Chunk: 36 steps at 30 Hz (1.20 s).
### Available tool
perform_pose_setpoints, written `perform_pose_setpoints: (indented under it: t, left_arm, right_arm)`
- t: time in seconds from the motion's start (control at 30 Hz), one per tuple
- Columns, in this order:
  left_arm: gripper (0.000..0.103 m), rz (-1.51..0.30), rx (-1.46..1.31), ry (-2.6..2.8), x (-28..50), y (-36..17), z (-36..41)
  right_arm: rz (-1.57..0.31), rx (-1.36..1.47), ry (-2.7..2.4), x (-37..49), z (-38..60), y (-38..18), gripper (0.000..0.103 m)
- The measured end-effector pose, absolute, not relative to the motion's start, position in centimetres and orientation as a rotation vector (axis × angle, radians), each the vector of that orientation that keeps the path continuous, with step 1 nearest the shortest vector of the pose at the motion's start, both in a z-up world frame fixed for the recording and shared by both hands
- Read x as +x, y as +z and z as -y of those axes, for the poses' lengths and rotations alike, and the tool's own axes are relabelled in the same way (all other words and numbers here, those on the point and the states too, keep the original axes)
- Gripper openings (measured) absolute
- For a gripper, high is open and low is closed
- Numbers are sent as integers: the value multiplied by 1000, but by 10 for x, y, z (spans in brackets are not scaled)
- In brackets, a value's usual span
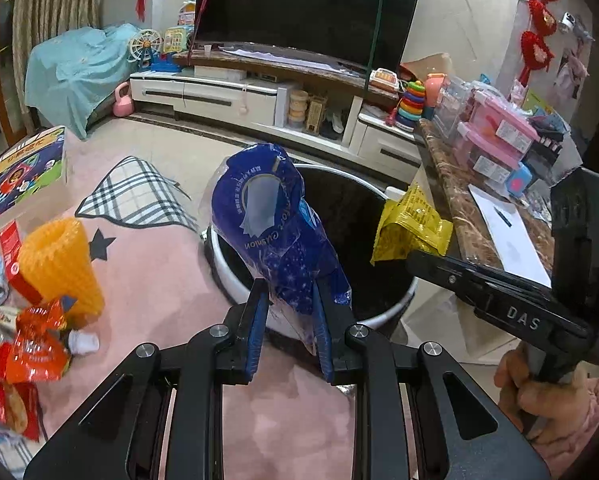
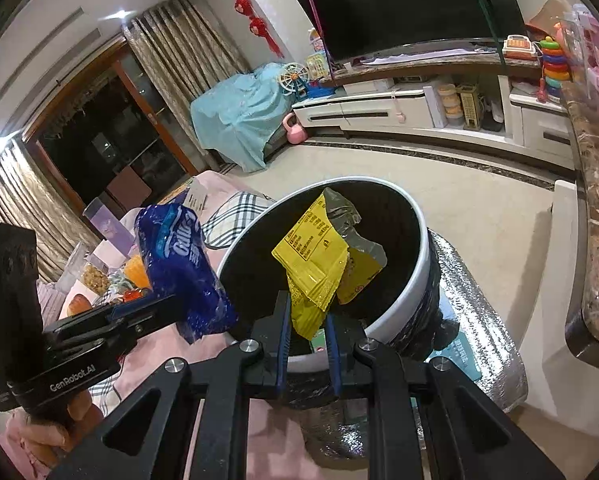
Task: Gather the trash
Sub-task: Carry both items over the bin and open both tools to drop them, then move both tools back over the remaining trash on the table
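Observation:
My left gripper [image 1: 289, 292] is shut on a crumpled blue plastic wrapper [image 1: 271, 216], held upright at the near left rim of the white trash bin [image 1: 379, 318]. In the right wrist view the same blue wrapper [image 2: 179, 264] hangs left of the bin [image 2: 415, 280]. My right gripper [image 2: 307, 314] is shut on a yellow snack bag [image 2: 311, 264], which hangs over the bin's dark opening. In the left wrist view that yellow bag [image 1: 409, 228] sits at the bin's right rim, pinched by the right gripper [image 1: 413, 256].
Loose trash lies on the pink cover at left: an orange foam net [image 1: 59, 264], red and orange wrappers [image 1: 35, 348]. A marble-topped table [image 1: 459, 208] with pink boxes stands right. The bin rests on silver foil [image 2: 483, 320]. A TV cabinet [image 1: 259, 96] stands behind.

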<state>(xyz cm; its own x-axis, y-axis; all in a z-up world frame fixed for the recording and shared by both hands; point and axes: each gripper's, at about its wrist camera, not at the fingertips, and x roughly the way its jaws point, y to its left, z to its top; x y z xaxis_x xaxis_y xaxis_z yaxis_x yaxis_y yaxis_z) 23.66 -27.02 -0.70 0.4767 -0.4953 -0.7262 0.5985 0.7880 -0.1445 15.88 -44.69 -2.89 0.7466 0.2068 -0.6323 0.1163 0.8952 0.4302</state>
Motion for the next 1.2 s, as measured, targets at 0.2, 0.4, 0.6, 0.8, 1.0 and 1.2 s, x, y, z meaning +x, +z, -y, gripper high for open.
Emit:
perform_pose_setpoints:
  t: [0.2, 0.4, 0.6, 0.8, 1.0, 1.2]
  left_arm:
    - [21, -865, 148, -668, 249, -14, 282]
    - [23, -888, 155, -663, 255, -20, 289]
    - [32, -905, 156, -655, 259, -23, 290]
    - [54, -880, 132, -617, 253, -20, 273]
    - [63, -845, 83, -585, 231, -22, 244]
    - [65, -815, 67, -538, 202, -26, 212]
  right_arm:
    - [-745, 458, 49, 163, 451, -28, 16]
    - [-762, 459, 39, 168, 453, -30, 17]
    - [-796, 463, 33, 175, 454, -34, 20]
    - [-773, 478, 18, 168, 457, -29, 28]
    - [-741, 497, 16, 155, 447, -27, 69]
    - [-735, 480, 26, 143, 419, -22, 79]
